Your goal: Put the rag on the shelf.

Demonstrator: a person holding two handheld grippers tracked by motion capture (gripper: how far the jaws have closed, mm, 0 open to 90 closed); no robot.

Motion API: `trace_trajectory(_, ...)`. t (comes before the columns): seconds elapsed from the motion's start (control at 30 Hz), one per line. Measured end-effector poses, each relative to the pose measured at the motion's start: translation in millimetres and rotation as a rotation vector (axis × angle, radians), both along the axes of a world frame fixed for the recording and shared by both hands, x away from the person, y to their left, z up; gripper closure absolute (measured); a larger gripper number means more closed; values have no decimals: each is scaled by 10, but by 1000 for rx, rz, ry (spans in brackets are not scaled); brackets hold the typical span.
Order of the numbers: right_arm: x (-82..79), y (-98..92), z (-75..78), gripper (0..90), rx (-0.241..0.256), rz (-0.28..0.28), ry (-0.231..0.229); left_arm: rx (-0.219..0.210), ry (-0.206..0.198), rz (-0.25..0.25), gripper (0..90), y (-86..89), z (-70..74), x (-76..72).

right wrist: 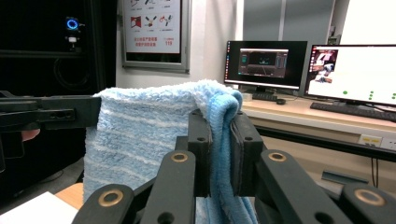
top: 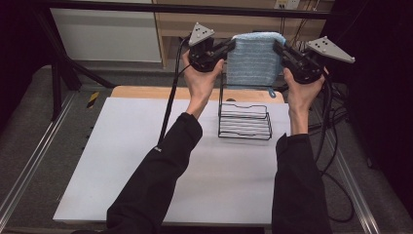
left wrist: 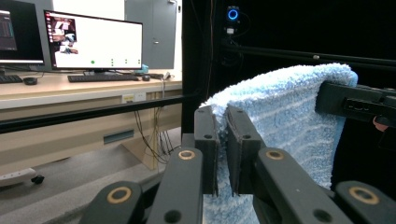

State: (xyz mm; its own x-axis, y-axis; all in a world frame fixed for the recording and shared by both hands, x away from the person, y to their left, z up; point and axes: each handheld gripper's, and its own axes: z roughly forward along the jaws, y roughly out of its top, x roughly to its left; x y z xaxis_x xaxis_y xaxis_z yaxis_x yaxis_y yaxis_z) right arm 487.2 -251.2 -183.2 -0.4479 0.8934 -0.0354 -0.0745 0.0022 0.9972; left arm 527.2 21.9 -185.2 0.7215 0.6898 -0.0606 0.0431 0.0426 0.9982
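Blue towel: held spread above the wire rack, apparently for draping; top corners are pinched by left gripper and right gripper, jaws clamped tight.

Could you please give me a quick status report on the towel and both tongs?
Left tongs and right tongs shut on the blue towel, stretched in the air. Wire rack on the table below. Nothing blocking.

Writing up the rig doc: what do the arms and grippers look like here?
Both arms wear long black sleeves. The left gripper and right gripper are black, each topped by a grey three-cornered plate with dark dots. Black cables trail down from them. Jaw arms carry brass-coloured pivot rings.
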Motion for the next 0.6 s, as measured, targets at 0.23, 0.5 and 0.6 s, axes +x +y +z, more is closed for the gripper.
trace_trajectory(0.23,-44,-26,-167,812,-5,11,25,32,3,-26,838,21,-172,-41)
trace_trajectory(0.5,-116,-38,-297,811,-3,13,60,60,14,-57,838,38,-321,-99)
trace_trajectory(0.6,-152,-49,-344,810,-9,13,71,68,18,-69,838,39,-371,-121)
